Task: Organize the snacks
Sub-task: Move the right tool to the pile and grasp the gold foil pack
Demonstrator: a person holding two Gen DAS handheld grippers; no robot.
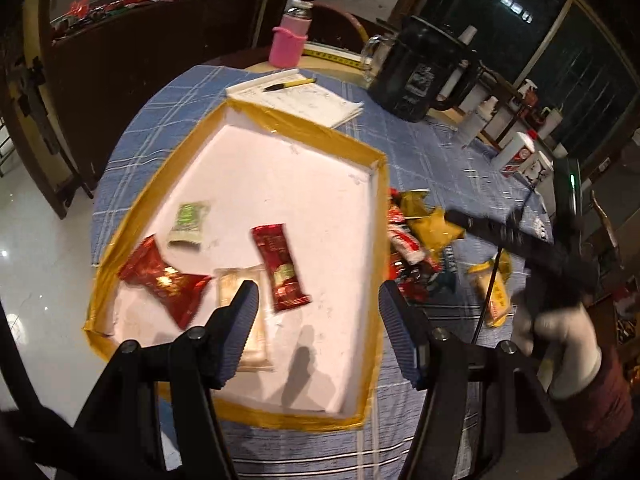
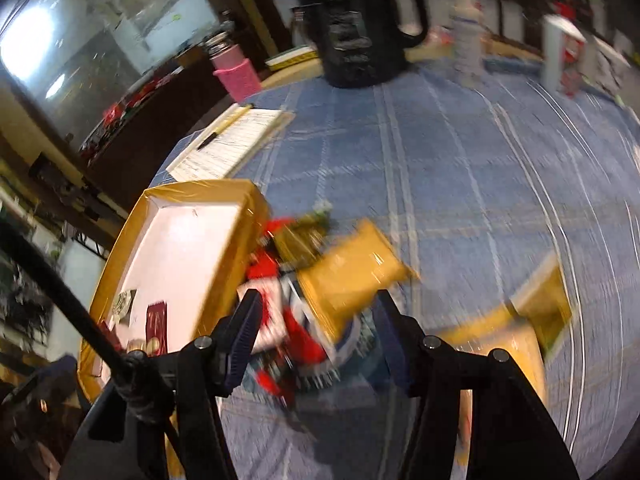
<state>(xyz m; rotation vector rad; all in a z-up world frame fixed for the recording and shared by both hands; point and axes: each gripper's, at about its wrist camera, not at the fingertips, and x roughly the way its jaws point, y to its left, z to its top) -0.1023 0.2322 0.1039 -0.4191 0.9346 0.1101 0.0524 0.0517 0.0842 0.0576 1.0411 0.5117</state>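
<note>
A white tray with a yellow taped rim lies on the blue checked tablecloth. In it lie a green-white packet, a red packet, a long dark red packet and a pale clear packet. My left gripper is open and empty above the tray's near half. A pile of red and yellow snack packets lies right of the tray. My right gripper is open just above this pile, with a yellow packet between its fingers. The tray rim shows at its left. Another yellow packet lies to the right.
A notepad with a pen, a pink sleeved bottle, a black kettle and several white bottles stand at the table's far side. The table edge drops to a shiny floor at the left.
</note>
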